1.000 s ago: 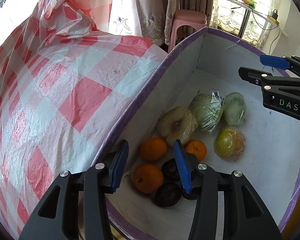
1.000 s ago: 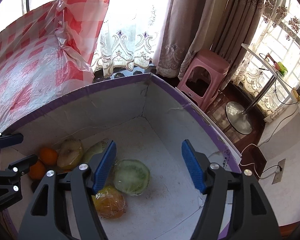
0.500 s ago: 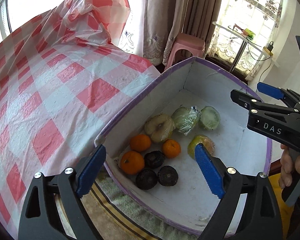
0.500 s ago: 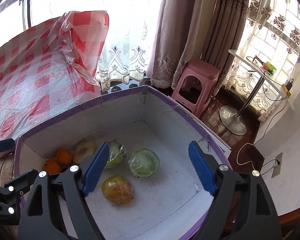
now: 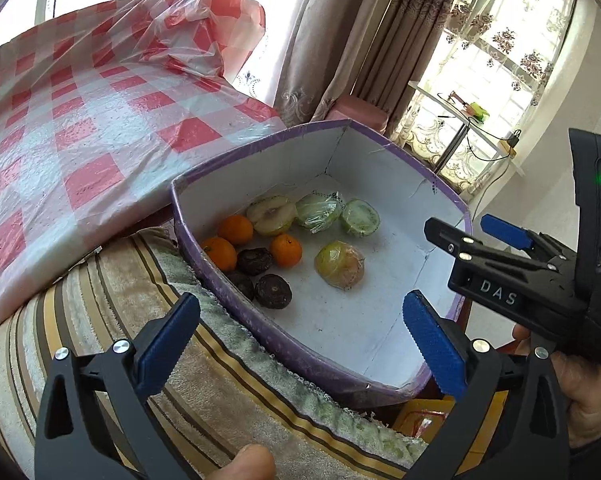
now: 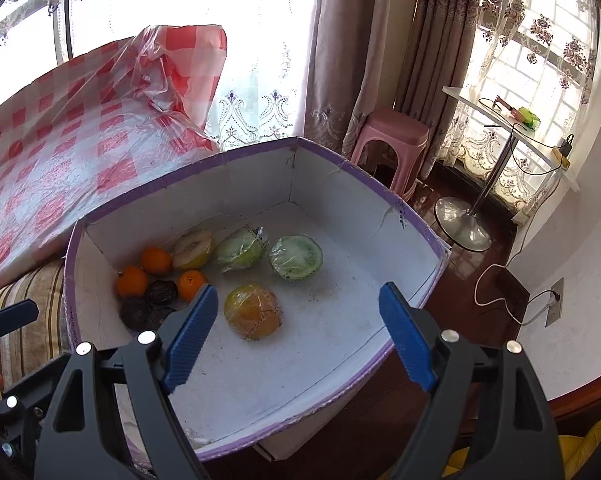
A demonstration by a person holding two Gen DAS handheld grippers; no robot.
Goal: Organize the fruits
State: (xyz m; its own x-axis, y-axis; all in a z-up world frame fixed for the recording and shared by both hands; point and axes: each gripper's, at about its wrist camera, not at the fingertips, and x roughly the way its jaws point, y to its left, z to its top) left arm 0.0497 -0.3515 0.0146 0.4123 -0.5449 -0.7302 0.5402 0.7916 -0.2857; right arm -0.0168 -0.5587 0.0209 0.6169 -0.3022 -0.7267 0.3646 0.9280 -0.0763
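Right gripper, jaws gaping wide, empty, is hovering nearest the wrapped yellow fruit mid-box; left gripper, equally wide, is hanging outside its near wall.

Three round orange tangerines and about three dark wrinkled fruits cluster in the left corner of the purple-rimmed white cardboard box; four film-wrapped fruit halves lie nearby on its floor.
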